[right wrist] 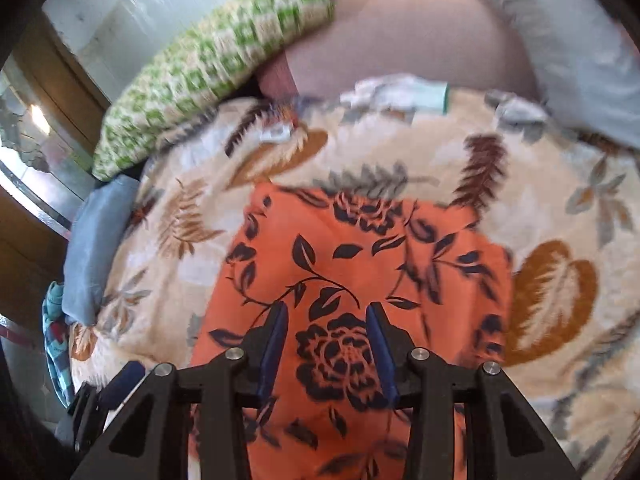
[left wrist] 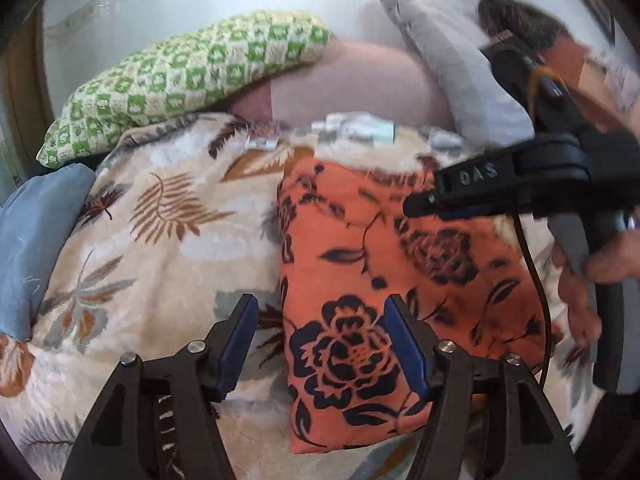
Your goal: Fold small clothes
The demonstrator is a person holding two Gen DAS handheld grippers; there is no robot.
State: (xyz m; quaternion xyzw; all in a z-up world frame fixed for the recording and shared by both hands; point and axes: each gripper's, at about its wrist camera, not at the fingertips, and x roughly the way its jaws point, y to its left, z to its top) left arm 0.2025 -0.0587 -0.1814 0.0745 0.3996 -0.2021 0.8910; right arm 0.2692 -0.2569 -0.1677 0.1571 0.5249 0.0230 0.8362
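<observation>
- Your left tongs (left wrist: 320, 344) are open and hold nothing. The two blue pads stand wide apart.
- Right under and between those pads lies the near left part of the orange cloth (left wrist: 384, 288). Its left edge runs just inside the left pad.
- Your right tongs (right wrist: 326, 350) are open too, with nothing in them. They hang over the near middle of the orange cloth (right wrist: 360, 264), right above a big dark flower.
- From the left view, your right tongs (left wrist: 416, 202) sit over the far right part of the cloth, a bit blurry.
- The cloth lies flat on the bed (left wrist: 168, 240), on a leafy blanket. It looks like a neat shape, longer going away from you than side to side.
- So the cloth goes forward from both tongs. The left tongs look nearest to its near left edge; the right tongs are nearer the right and far side.
- I think the next fold needs you to drop onto an edge and pinch it.
- Behind the cloth is a green checked pillow (left wrist: 192, 76).
</observation>
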